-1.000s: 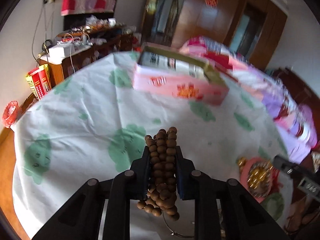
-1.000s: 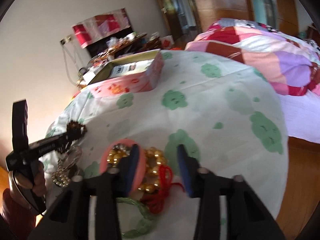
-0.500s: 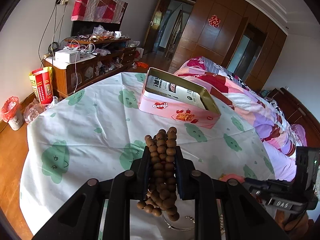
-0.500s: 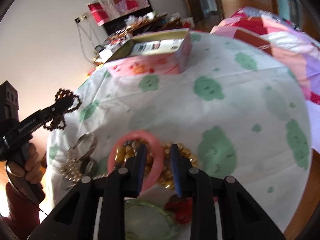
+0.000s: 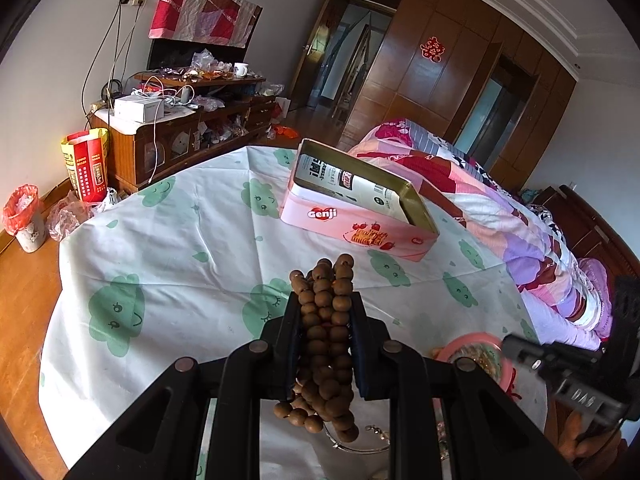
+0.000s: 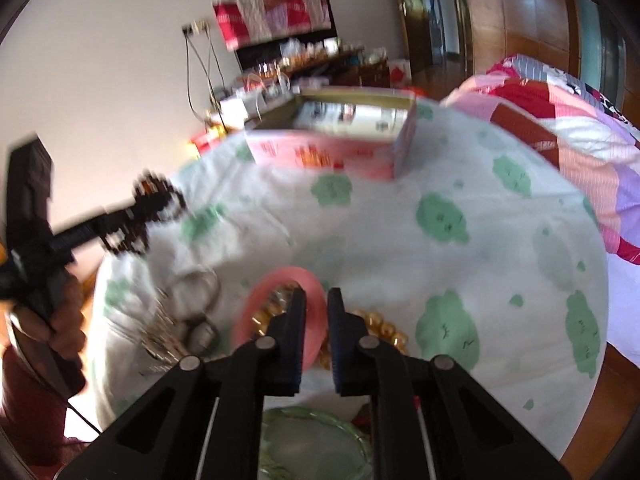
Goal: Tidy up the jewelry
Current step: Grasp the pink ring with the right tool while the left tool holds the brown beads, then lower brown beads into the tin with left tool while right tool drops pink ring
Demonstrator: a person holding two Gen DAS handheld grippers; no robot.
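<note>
Left wrist view shows left tongs (image 5: 325, 312) clamping wooden beads (image 5: 326, 336); right wrist view shows right tongs (image 6: 317, 312) pinching pink bangle (image 6: 280, 312).

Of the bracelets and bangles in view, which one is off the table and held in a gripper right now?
The brown wooden bead bracelet, clamped in the left gripper above the cloth. The pink bangle, gold bead strand and green bangle lie on the table.
</note>
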